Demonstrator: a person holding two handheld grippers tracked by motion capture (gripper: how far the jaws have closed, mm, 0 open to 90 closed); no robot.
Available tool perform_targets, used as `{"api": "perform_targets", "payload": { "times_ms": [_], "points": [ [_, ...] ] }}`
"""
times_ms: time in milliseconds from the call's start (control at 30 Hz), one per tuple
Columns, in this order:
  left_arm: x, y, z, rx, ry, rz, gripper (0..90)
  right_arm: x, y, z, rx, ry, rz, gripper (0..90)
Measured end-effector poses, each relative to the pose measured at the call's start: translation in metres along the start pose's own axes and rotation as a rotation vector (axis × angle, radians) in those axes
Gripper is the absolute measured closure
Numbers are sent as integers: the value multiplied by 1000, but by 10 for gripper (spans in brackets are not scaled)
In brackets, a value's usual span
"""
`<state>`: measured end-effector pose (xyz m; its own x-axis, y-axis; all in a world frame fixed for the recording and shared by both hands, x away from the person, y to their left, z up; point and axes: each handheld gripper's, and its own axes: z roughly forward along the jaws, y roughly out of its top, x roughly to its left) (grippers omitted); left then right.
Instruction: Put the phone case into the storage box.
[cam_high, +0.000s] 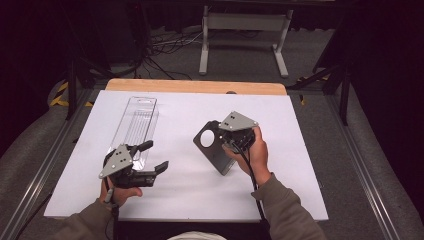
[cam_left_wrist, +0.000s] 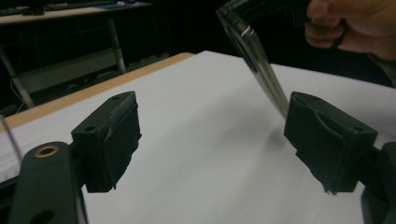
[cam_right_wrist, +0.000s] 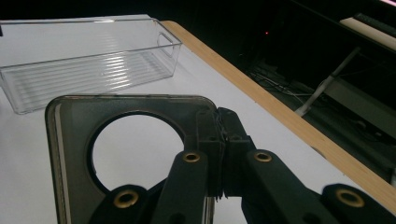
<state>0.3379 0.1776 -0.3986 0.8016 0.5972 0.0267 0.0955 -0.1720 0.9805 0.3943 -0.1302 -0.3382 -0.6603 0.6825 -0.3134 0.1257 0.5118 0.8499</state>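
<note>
Right gripper (cam_high: 239, 141) clamped on dark plate with round hole (cam_high: 214, 147), lifted right of centre | left gripper (cam_high: 152, 156) jaws apart, nothing in them | clear tray (cam_high: 136, 127) far left, unfilled | plate not yet placed

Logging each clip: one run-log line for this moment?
right gripper: shut on dark plate | left gripper: open, nothing held | clear bin: on table

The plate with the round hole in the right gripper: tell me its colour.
Dark grey, almost black, plate; the right gripper view shows it best.
</note>
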Motion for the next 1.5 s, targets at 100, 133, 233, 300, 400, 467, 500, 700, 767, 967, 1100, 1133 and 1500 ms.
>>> {"api": "perform_targets", "payload": {
  "times_ms": [100, 133, 233, 300, 400, 467, 500, 700, 767, 967, 1100, 1133, 1500],
  "points": [
    [-6, 8, 11, -16, -16, -3, 224, 2, -1, 0, -7, -7, 5, 896],
    [-9, 12, 18, -29, 3, -10, 240, 3, -1, 0, -11, -11, 7, 897],
    [-10, 16, 29, -40, -3, -34, 259, 4, -2, -2, -31, -29, 9, 897],
    [-10, 20, 38, -38, -26, -46, 267, 6, -2, -3, -38, -38, 7, 896],
    [-12, 23, 49, -29, -31, -55, 287, 7, -2, -4, -56, -54, 8, 897],
    [-14, 25, 55, -27, -15, -59, 302, 7, -3, -4, -71, -61, 12, 896],
    [-15, 26, 58, -17, -20, -62, 314, 7, -3, -4, -73, -63, 13, 896],
    [-17, 26, 69, -9, 15, -81, 394, 11, -2, -8, -105, -104, 8, 896],
    [-16, 28, 70, -5, 10, -75, 420, 12, -2, -7, -102, -100, 4, 896],
    [-16, 29, 71, 1, 27, -80, 645, 16, -2, -9, -127, -124, -4, 892],
    [-13, 32, 66, -15, 42, -57, 732, 19, -1, -12, -150, -128, -5, 888],
    [-11, 33, 64, -16, 48, -44, 740, 20, -1, -12, -155, -128, -2, 887],
    [-1, 40, 59, -24, 93, -16, 785, 28, -1, -18, -214, -117, -1, 873]
  ]
}}
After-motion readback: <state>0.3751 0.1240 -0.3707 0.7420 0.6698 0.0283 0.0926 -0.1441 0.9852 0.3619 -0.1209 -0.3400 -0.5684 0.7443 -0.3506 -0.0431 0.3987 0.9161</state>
